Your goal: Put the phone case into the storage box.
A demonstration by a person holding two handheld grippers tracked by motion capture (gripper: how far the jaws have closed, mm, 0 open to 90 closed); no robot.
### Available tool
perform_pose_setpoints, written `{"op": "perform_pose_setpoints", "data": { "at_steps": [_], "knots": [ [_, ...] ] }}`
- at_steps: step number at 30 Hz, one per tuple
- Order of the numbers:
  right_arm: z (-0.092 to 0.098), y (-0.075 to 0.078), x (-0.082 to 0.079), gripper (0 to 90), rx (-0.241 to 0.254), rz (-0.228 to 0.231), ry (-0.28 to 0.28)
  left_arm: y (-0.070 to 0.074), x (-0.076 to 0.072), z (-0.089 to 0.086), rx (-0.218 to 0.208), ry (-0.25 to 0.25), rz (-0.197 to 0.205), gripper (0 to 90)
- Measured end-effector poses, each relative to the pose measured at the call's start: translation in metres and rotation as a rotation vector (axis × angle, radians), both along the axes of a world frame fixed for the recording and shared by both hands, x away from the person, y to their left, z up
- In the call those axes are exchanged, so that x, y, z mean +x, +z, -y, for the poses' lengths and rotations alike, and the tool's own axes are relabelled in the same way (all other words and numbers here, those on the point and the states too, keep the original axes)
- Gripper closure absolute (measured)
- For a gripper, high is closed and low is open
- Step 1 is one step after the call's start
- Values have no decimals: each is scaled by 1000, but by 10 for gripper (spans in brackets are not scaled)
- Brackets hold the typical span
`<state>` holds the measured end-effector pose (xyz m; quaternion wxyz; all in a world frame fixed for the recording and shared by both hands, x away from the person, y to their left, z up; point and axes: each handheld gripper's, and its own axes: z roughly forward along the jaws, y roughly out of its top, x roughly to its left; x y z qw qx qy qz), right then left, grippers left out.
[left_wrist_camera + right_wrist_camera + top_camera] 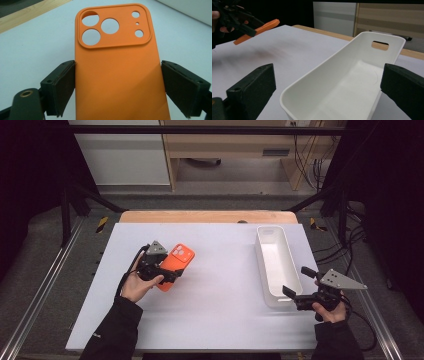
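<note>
An orange phone case (175, 261) with camera cut-outs is held clear of the white table, at the left of the high view. My left gripper (164, 273) is shut on it, both pads (65, 85) pressing its long sides, back face (117, 70) toward the camera. In the right gripper view the orange phone case (259, 29) hangs tilted above the table at far left. My right gripper (296, 283) stands open at the near end of a long white bin (276, 262), its jaws wide on either side of the bin's near end (332, 82). The bin is empty.
The white table sheet (210, 285) lies on a wooden top whose far edge (207, 216) shows behind. Black frame posts stand at both sides, cables hang at the right. Open sheet lies between case and bin.
</note>
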<state>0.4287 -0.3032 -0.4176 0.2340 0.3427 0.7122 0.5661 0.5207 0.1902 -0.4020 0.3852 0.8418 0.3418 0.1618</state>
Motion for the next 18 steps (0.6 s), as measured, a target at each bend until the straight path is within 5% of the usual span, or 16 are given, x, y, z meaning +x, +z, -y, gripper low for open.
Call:
{"op": "perform_pose_setpoints", "data": {
  "at_steps": [18],
  "knots": [
    [-5,5,-2,4,-21,12,14,15,-31,5,-14,-119,54,141]
  ]
}}
